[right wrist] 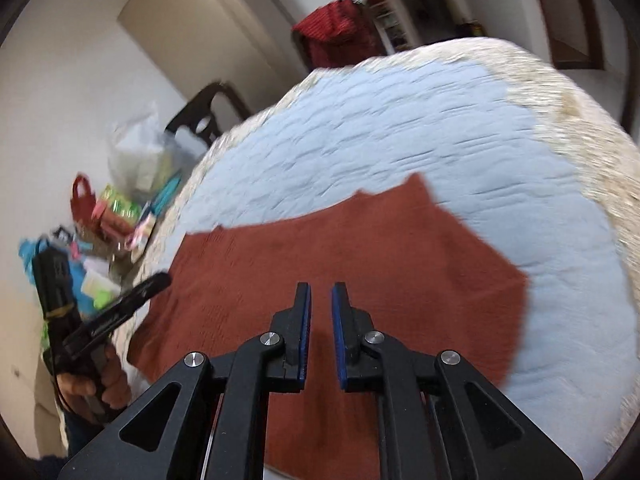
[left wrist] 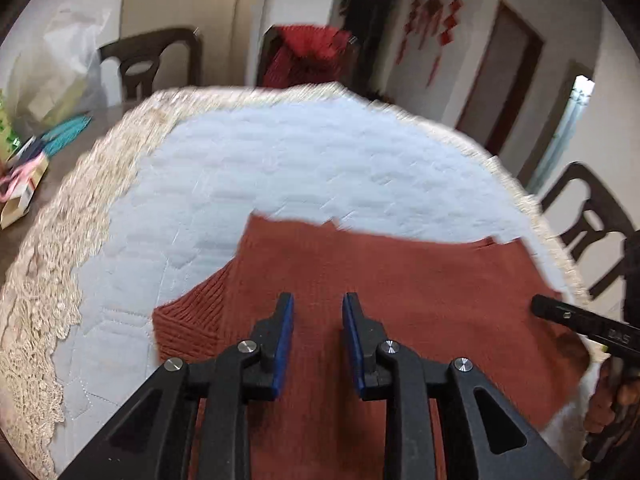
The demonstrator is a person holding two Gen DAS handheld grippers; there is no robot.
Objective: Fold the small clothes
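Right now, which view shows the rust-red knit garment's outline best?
The right wrist view: the rust-red knit garment lies flat on the pale blue quilted mat with its far edge and right side visible. The left wrist view shows its ribbed left part, but its right side runs out near the frame edge.

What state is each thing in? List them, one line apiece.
Rust knit garment: lying spread flat on the cloth, not held.
Left gripper: jaws slightly apart, nothing between them, above the garment.
Right gripper: jaws narrowly apart, nothing between them, above the garment.
Pale blue quilted cloth: spread over the table, its lace edge showing.
Red cloth: draped over a chair back.
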